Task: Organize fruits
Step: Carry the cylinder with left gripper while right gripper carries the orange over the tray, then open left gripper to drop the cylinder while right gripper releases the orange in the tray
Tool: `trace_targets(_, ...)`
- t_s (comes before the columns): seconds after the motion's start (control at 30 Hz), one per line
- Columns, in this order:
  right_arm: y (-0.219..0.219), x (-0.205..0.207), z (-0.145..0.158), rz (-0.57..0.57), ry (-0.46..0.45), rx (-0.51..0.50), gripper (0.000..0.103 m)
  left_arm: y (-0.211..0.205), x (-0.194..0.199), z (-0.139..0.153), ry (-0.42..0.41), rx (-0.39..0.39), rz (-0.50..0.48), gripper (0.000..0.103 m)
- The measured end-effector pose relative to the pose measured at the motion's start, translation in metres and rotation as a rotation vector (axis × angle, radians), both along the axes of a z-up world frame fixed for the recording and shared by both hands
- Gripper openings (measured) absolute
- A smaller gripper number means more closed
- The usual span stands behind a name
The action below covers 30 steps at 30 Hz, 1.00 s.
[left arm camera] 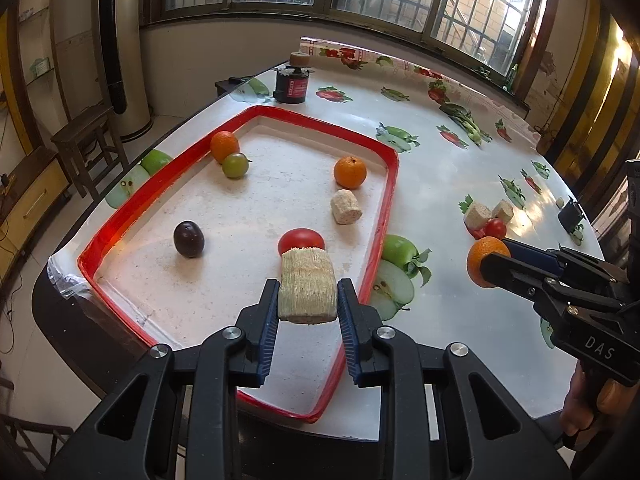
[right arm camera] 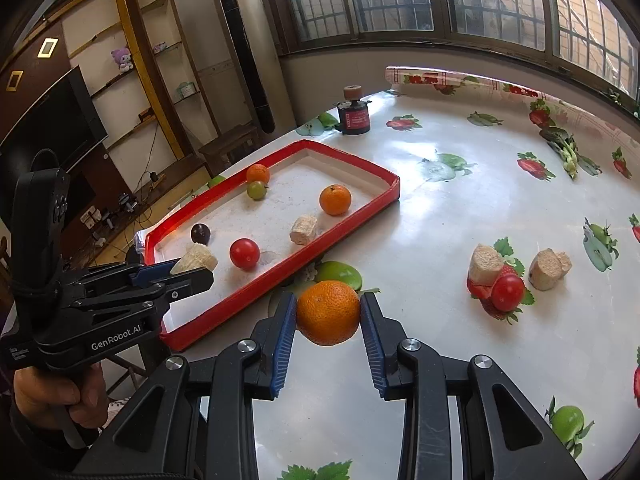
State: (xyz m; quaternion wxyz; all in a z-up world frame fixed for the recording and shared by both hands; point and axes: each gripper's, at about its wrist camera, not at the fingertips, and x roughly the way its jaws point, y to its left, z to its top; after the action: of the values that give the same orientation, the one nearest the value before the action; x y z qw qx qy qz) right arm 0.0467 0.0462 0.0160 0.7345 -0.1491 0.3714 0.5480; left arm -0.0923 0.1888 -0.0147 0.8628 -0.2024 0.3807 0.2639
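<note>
Both hands loaded, mid-carry above the desk (right arm camera: 460, 216).

Left gripper (left arm camera: 308, 296): fingers clamped on a pale fibrous chunk (left arm camera: 307, 288), held over the near end of the red tray (left arm camera: 384, 216), just in front of a tomato (left arm camera: 301, 240) lying in the tray.

Right gripper (right arm camera: 329, 314): fingers closed on an orange (right arm camera: 329, 312), held above the desk just outside the tray's near wall, not yet over it.

Already in the tray: far-corner orange (left arm camera: 225, 145) touching a green fruit (left arm camera: 235, 165); a second orange (left arm camera: 350, 172) near the right wall with a pale cut piece (left arm camera: 346, 206) just beside it; a dark plum (left arm camera: 189, 239) on its own; and that tomato.

Still out on the desk, well apart from the tray: a small tomato (right arm camera: 507, 292) resting against a pale chunk (right arm camera: 485, 266), and another pale chunk (right arm camera: 549, 267) beside them. Other fruit shapes on the desk are printed on the cloth.

Judgement: well past halfway. Six items in, two in hand, three left to fetch. No sorting by kind is apparent inside the tray; whether grouping is intended I cannot tell.
</note>
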Motion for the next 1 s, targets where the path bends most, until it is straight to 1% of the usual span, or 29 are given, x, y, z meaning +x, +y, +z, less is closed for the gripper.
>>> trace_targets(0.4, 0.052, -0.022, -0.003, 0.094, 0.02, -0.004, 0.033, 0.033, -0.025, -0.007, 0.004, -0.013, 0.089, 0.026)
trace_targets(0.67, 0.085, -0.047, -0.017, 0.182, 0.027, -0.04, 0.033, 0.051, -0.033, -0.015, 0.016, -0.023, 0.128, 0.026)
trace_targets(0.83, 0.098, -0.052, -0.027, 0.199, 0.032, -0.062, 0.033, 0.061, -0.035, -0.019, 0.024, -0.021, 0.142, 0.026)
trace_targets(1.0, 0.103, -0.048, -0.035, 0.2, 0.041, -0.081, 0.033, 0.065, -0.033, -0.024, 0.033, -0.031, 0.141, 0.026)
